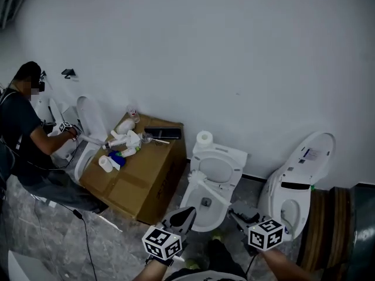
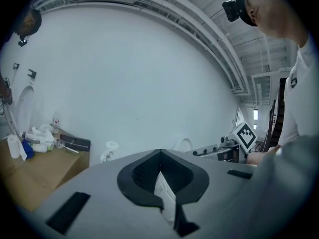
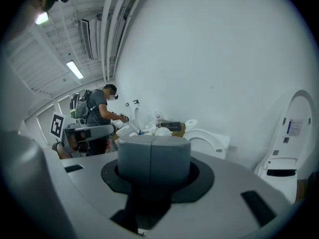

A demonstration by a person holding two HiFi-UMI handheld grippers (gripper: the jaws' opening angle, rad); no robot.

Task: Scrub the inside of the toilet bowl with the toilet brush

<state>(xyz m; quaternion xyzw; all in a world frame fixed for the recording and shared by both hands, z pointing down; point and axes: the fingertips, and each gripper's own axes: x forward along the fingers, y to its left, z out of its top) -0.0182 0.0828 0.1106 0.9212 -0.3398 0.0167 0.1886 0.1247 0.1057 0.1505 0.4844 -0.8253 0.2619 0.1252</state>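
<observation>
A white toilet [image 1: 212, 183] with its seat down stands against the wall at the middle of the head view, a paper roll [image 1: 204, 138] on its tank. A white stick-like thing [image 1: 206, 189], possibly the brush handle, lies slanted across the bowl. My left gripper [image 1: 183, 216] hovers low in front of the bowl's left side, jaws together and empty. To the right of the bowl's front, my right gripper [image 1: 239, 218] is also shut and empty. In the right gripper view the grey pads [image 3: 152, 153] meet, with the toilet [image 3: 207, 141] beyond. The left gripper [image 2: 160, 153] points at the wall.
A cardboard box [image 1: 140, 177] with bottles and paper rolls on top stands left of the toilet. A second toilet [image 1: 299, 183] with raised lid stands at the right. At the far left another person [image 1: 26, 133] works at a third toilet [image 1: 85, 139]. Cables lie on the floor.
</observation>
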